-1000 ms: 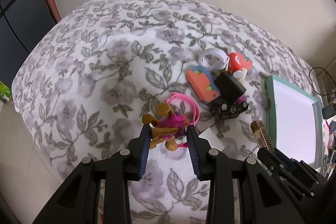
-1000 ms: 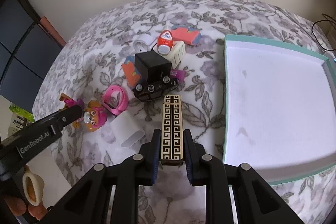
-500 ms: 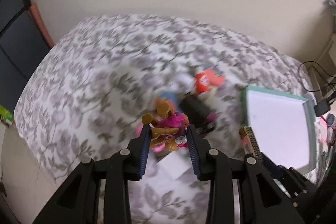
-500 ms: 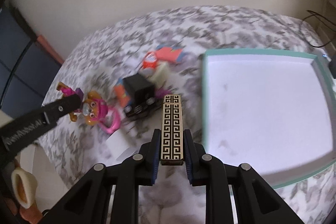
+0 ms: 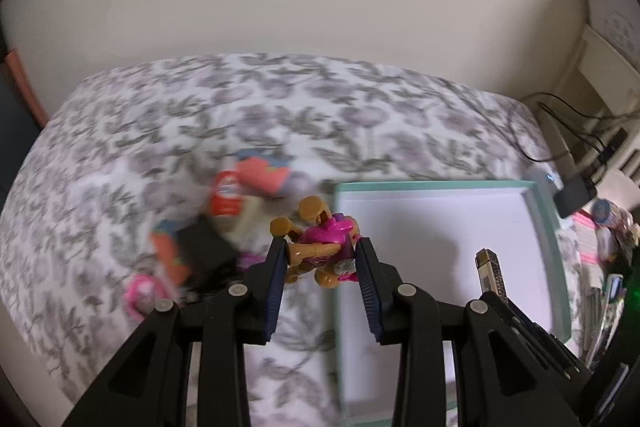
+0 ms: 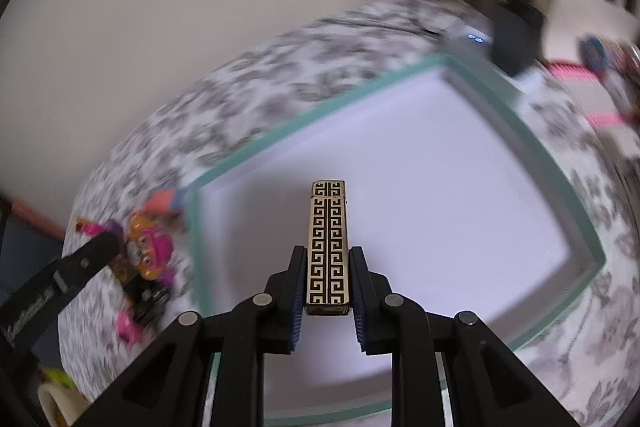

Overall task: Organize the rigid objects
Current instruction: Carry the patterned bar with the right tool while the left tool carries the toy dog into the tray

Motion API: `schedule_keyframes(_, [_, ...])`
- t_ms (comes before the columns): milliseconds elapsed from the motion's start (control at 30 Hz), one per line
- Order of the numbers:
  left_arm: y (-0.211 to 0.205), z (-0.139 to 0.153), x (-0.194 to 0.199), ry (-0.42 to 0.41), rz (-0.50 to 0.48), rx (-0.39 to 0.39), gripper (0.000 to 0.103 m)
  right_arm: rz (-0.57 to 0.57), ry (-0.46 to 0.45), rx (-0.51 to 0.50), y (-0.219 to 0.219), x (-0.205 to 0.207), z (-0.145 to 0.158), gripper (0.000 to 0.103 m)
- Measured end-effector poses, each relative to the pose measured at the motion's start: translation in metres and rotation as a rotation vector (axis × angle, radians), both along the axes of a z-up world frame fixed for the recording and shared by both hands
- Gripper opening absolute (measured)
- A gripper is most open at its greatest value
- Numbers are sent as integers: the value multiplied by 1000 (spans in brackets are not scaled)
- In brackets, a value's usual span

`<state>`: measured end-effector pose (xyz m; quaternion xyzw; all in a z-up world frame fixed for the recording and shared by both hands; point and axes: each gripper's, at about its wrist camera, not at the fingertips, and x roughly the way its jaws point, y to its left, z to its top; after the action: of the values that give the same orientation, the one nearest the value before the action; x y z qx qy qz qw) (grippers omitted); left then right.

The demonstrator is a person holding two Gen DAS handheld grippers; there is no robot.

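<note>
Both loads carried across from the toy pile to the tray within the last second. A second ago: left gripper [image 5: 322, 259] low over the floral cloth [image 5: 120, 131] among the toys, tray [image 5: 544, 227] far off at the right edge of its view. Now: same gripper at the tray's near-left wall, toy dog [image 5: 320, 247] clamped between the blue pads and hanging just at that rim, partly over the white floor of the tray. Grip unchanged, jaws pressed on the dog's body on both sides.

Right gripper [image 6: 328, 283] also moved over: before, above the cloth beside the tray; now well inside the rim [image 6: 520, 131], with the patterned bar [image 6: 328, 243] clamped at its lower end and pointing forward over the white floor. Bar not touching the tray as far as visible. Strong blur in the background of both views, so both hands probably in motion at this instant.

Pile [image 5: 224, 211] left behind on the cloth: orange pieces, black car, pink ring, all too blurred for more detail.

Meaning for the task: transport nearly finished for two objects, placing not yet done. Likely next: lowering and release, bar first because already over the middle; dog needing a little more travel past the wall. Rest of the pile waiting.
</note>
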<state>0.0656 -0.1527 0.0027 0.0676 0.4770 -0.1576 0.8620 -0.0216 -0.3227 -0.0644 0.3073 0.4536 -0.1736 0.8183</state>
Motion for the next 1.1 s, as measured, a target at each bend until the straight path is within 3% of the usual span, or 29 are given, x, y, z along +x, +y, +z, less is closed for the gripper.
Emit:
schedule_keyframes(200, [-38, -20, -4, 14, -92, -13, 36, -101, 47, -59, -30, -8, -15, 22])
schedule_keyframes(367, [-54, -47, -10, 38, -144, 12, 36, -85, 62, -115, -30, -3, -18, 22])
schedule_keyframes(500, [-55, -51, -14, 12, -164, 33, 37, -54, 95, -124, -25, 2, -26, 22])
schedule_keyframes(733, [-45, -65, -13, 103, -146, 42, 37, 1, 144, -153, -14, 7, -34, 22])
schedule_keyframes(933, [-38, -92, -14, 262, -131, 10, 36, 13, 151, -161, -12, 6, -34, 22])
schedule_keyframes(1100, [-46, -94, -28, 217, -188, 94, 36, 14, 153, -161, -13, 8, -34, 23])
